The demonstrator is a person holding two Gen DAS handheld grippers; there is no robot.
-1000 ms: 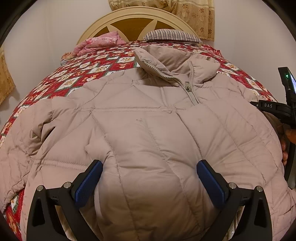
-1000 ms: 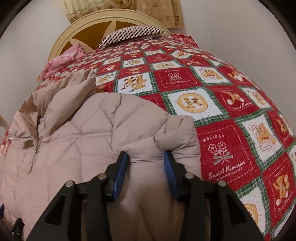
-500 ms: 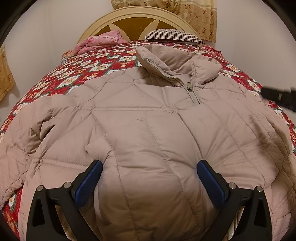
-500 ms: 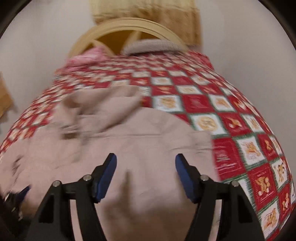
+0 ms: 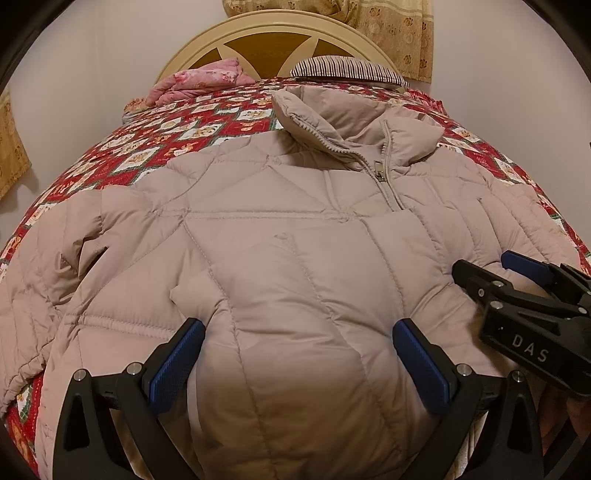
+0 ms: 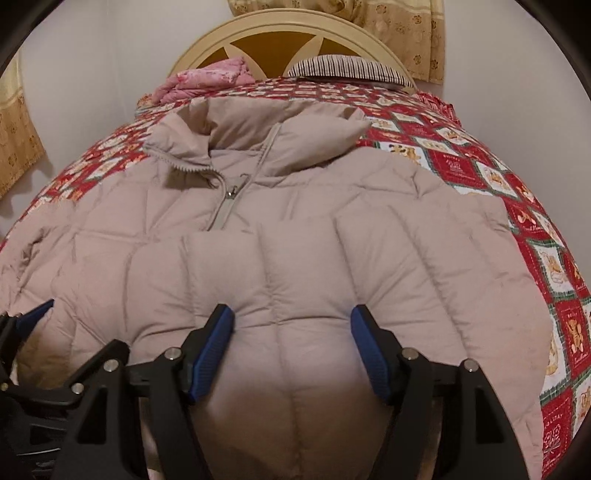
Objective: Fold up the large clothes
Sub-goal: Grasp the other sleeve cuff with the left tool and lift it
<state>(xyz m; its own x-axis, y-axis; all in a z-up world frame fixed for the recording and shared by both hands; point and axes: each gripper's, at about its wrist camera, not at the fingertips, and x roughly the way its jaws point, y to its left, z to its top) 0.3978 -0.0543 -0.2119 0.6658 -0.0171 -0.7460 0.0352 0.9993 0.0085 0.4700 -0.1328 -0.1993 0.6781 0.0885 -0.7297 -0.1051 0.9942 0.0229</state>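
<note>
A bed (image 5: 229, 122) with a red patchwork quilt fills the room, backed by a cream arched headboard (image 5: 280, 27). Plain pale walls (image 5: 110, 55) surround it; tan patterned curtains (image 5: 399, 33) hang behind. A striped pillow (image 5: 347, 68) and pink bedding (image 5: 203, 79) lie at its head.

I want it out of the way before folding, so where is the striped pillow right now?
In both wrist views the striped pillow lies at the head of the bed against the headboard, right of the pink blanket, beyond the jacket's collar.

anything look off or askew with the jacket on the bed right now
Nothing is damaged or spilled. The beige puffer jacket lies front up on the quilt. Its collar is rumpled, one side flopped over, and the zipper is open at the neck.
</note>
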